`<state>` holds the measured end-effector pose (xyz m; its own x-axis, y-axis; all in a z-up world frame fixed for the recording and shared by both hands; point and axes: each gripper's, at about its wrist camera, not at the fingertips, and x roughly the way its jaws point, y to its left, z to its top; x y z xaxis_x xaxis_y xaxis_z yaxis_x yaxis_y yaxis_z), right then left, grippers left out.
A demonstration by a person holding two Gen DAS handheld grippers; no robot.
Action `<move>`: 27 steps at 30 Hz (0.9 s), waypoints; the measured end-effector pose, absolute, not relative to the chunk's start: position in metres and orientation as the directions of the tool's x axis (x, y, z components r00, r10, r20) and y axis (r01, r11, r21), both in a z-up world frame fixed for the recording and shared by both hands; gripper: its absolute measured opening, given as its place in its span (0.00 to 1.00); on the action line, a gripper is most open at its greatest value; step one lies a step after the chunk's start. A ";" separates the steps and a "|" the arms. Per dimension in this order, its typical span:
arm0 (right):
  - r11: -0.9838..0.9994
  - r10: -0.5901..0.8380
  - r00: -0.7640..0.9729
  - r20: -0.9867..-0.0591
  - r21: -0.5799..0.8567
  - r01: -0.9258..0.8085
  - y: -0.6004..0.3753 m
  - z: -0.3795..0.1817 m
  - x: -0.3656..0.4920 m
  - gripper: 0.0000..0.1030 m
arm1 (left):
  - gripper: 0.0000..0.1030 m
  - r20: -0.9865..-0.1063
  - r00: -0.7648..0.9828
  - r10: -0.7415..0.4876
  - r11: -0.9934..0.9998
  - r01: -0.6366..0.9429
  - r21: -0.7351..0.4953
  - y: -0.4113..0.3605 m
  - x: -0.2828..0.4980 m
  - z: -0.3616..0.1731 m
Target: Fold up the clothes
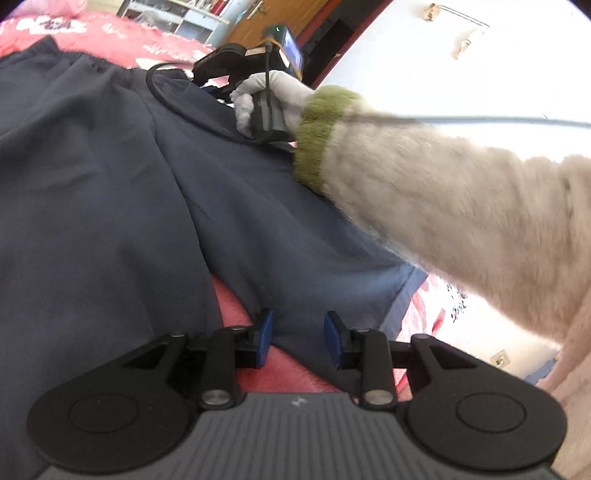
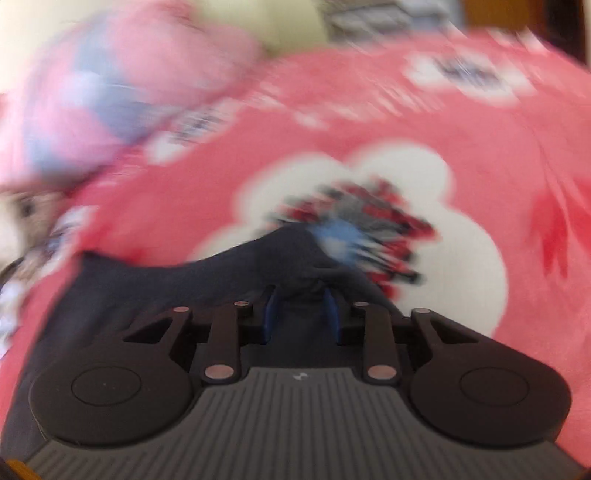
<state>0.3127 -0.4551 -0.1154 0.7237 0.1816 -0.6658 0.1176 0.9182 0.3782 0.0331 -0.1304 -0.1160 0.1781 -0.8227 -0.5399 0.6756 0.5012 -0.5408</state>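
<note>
Dark navy trousers (image 1: pixel 110 192) lie spread on a pink flowered bedspread (image 1: pixel 122 40). My left gripper (image 1: pixel 298 334) is open, its blue pads either side of the hem of one trouser leg, low over the bed. My right gripper (image 1: pixel 240 70) shows far off in the left wrist view, held by a white-gloved hand (image 1: pixel 273 96) at the waistband end. In the blurred right wrist view the right gripper (image 2: pixel 301 314) has its blue pads on a bunch of the navy cloth (image 2: pixel 295 254).
A fluffy cream sleeve with a green cuff (image 1: pixel 443 206) crosses the right side. A black cable (image 1: pixel 162 96) loops over the trousers. A pink pillow (image 2: pixel 110 85) lies at the far left. A shelf and a wooden door (image 1: pixel 258 14) stand behind the bed.
</note>
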 end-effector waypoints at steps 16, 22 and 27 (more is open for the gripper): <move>0.782 0.412 0.790 -0.454 0.621 -0.051 -0.440 0.059 0.170 0.26 | 0.56 -0.501 0.527 -0.687 0.710 0.632 -0.309 -0.007 -0.045 0.006; 0.773 0.558 0.669 -0.491 0.601 -0.204 -0.338 0.065 0.141 0.38 | 0.61 -0.554 0.713 -0.431 0.890 0.437 -0.130 0.063 -0.073 0.022; 0.769 0.622 0.539 -0.568 0.573 -0.284 -0.246 0.038 0.134 0.44 | 0.61 -0.620 0.715 -0.324 0.928 0.367 -0.061 0.086 -0.067 -0.019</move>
